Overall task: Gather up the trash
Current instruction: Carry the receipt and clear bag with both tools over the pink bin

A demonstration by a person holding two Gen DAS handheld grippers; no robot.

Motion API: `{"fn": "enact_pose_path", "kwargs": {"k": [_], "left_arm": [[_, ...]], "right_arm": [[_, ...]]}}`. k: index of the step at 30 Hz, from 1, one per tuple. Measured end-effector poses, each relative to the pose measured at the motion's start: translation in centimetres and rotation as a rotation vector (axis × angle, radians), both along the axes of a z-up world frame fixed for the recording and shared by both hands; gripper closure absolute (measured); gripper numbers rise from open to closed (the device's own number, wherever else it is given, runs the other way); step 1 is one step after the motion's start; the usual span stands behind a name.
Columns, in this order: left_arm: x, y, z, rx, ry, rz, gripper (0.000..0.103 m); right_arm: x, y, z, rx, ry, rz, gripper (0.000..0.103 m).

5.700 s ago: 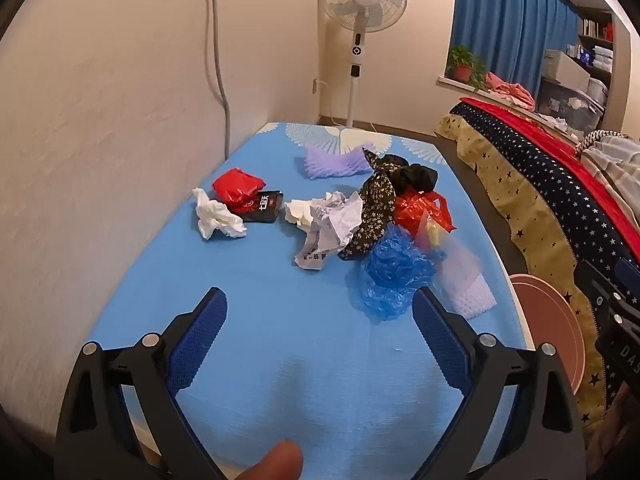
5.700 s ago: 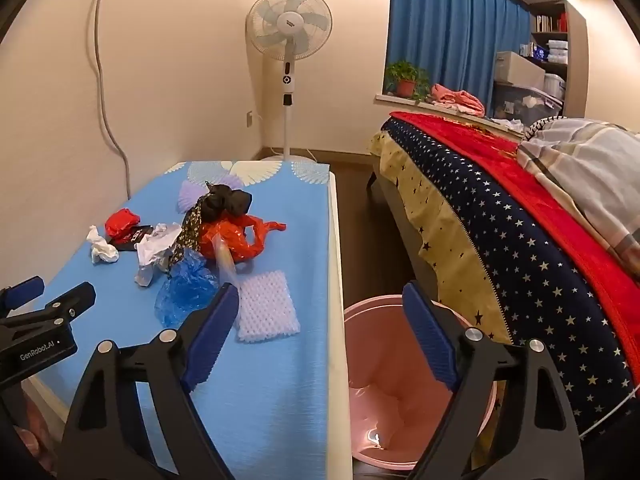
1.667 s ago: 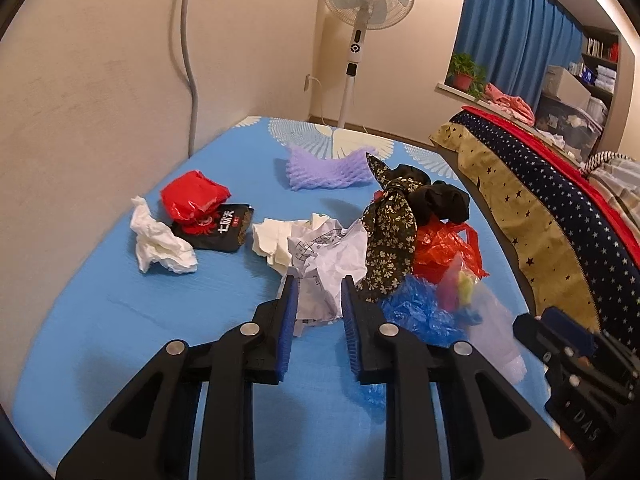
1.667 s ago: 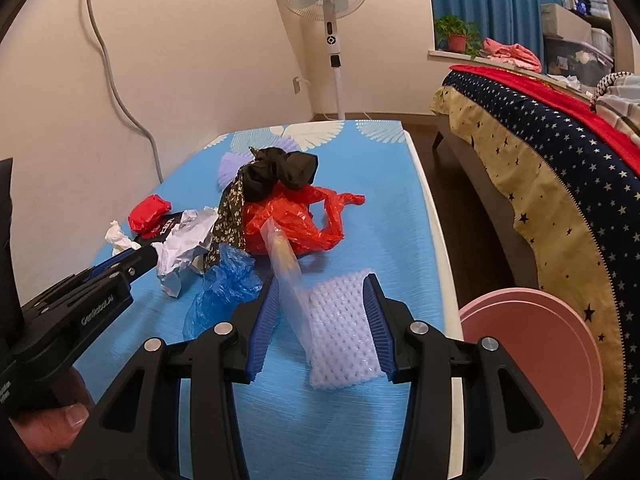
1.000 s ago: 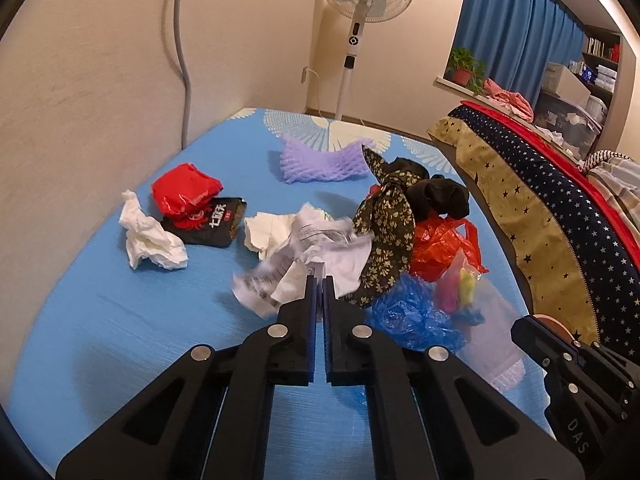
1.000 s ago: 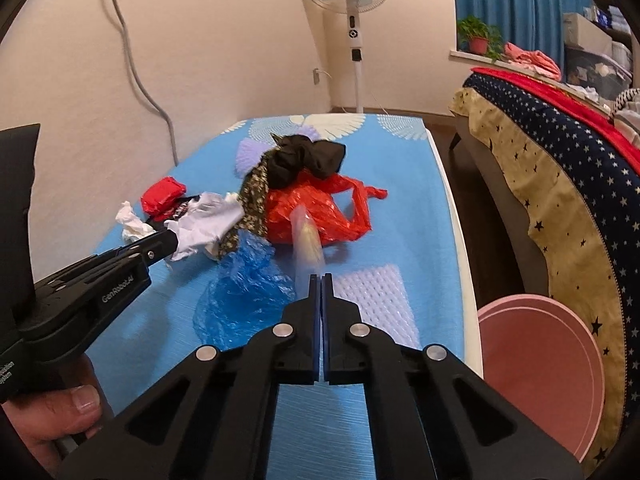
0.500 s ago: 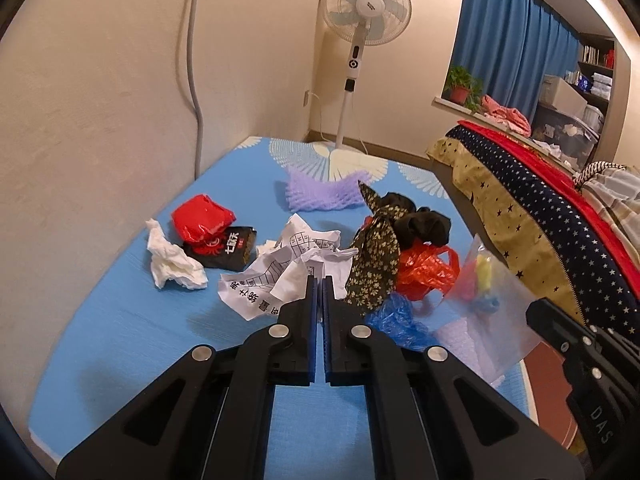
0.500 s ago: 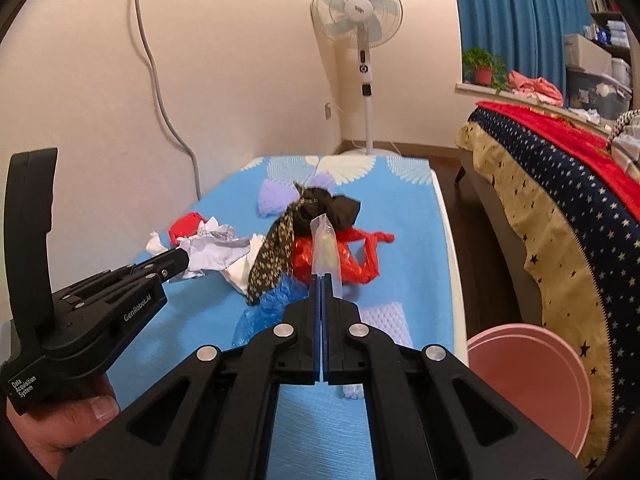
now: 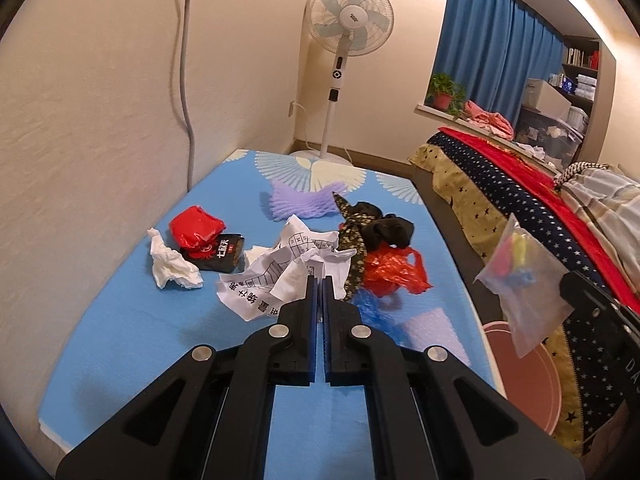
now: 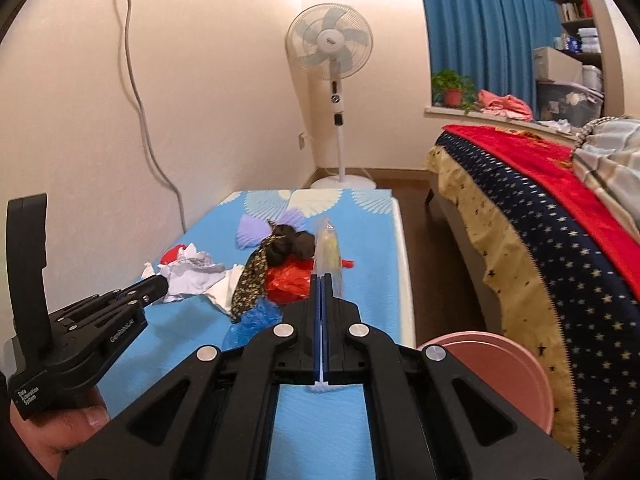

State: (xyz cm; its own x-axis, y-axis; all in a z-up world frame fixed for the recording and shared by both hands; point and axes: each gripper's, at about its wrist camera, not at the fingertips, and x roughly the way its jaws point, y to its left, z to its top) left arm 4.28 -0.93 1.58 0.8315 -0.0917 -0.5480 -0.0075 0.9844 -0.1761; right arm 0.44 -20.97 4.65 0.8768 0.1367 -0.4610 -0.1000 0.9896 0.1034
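Observation:
My left gripper [image 9: 319, 280] is shut on a crumpled printed paper [image 9: 280, 276], held just above the blue mat [image 9: 160, 328]. My right gripper [image 10: 321, 278] is shut on a clear plastic bag [image 10: 329, 246] with coloured bits inside; in the left wrist view that bag [image 9: 524, 280] hangs in the air at the right, above the pink bin [image 9: 520, 364]. The left gripper [image 10: 158, 282] with its paper [image 10: 192, 276] also shows in the right wrist view. On the mat lie a red plastic bag [image 9: 390, 268], blue plastic [image 9: 372, 312], a white tissue [image 9: 172, 266] and a red wrapper [image 9: 196, 226].
A black packet [image 9: 220, 254], a purple foam net [image 9: 300, 200], a white foam net [image 9: 432, 324] and a dark floral cloth [image 9: 368, 224] also lie on the mat. The bed [image 10: 540, 220] with a starry cover stands right, a fan [image 10: 332, 60] at the far end, the wall left.
Both grippers have risen and drawn back. The paper has come up off the pile with the left gripper, and the clear bag has lifted off the mat with the right gripper.

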Motion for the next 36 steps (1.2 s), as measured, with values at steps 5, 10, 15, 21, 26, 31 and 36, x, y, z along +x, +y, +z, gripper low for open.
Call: {"fn": "enact_pose_path", "kwargs": {"k": [5, 10, 15, 21, 26, 31, 36], "left_arm": [[-1.2, -1.3, 0.8, 0.015, -0.019, -0.037, 0.101], [-2.0, -2.5, 1.2, 0.013, -0.027, -0.072, 0.101], [-2.4, -4.1, 1.7, 0.003, -0.033, -0.112, 0.101], [-2.7, -6.6, 2.2, 0.001, -0.041, -0.17, 0.101], [-2.8, -8.7, 2.0, 0.007, -0.034, -0.212, 0.101], [-2.6, -10.7, 1.8, -0.001, -0.029, -0.247, 0.101], [-2.4, -12.4, 1.3, 0.004, -0.035, -0.289, 0.101]], "right_arm": [[-1.5, -1.5, 0.9, -0.008, -0.011, -0.035, 0.103], [-3.0, -3.3, 1.8, -0.016, -0.03, -0.082, 0.103], [-4.0, -5.6, 2.4, -0.028, -0.043, -0.139, 0.103], [-4.5, -7.8, 2.3, -0.035, -0.037, -0.198, 0.103], [-4.5, -9.7, 2.5, -0.02, -0.033, -0.253, 0.103], [-4.3, -10.7, 2.4, -0.037, -0.035, -0.292, 0.103], [-4.1, -11.8, 1.9, -0.045, -0.023, -0.327, 0.103]]}}
